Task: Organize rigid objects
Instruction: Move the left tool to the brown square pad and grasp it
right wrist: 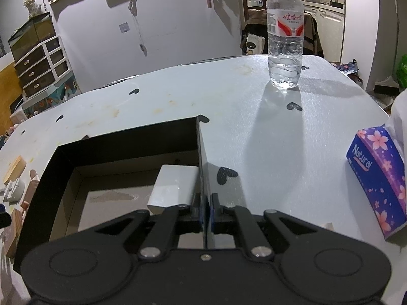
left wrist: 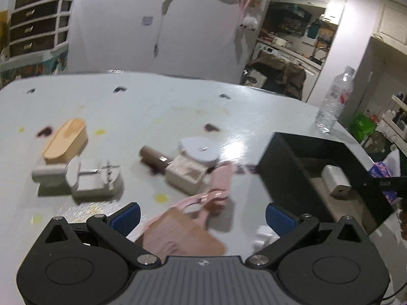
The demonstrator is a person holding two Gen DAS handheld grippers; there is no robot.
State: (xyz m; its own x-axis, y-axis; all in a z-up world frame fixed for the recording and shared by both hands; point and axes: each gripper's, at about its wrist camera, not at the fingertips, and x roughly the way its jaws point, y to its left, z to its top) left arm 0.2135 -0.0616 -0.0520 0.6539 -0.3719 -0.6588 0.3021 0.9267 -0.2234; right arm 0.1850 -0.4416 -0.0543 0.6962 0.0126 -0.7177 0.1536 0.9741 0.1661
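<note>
With the right gripper [right wrist: 207,209] clamped on the black box's [right wrist: 127,137] wall and the left gripper's [left wrist: 202,216] fingers spread empty over the clutter ahead, a careless sweep could knock the white charger [left wrist: 185,175] off the surface [left wrist: 152,106].

The purple tissue pack with pink blossoms [right wrist: 379,180], to the right of the right gripper, carries the white word "Natural". The clear plastic water bottle [right wrist: 285,33], far ahead of it, bears red Chinese characters on its white label.
</note>
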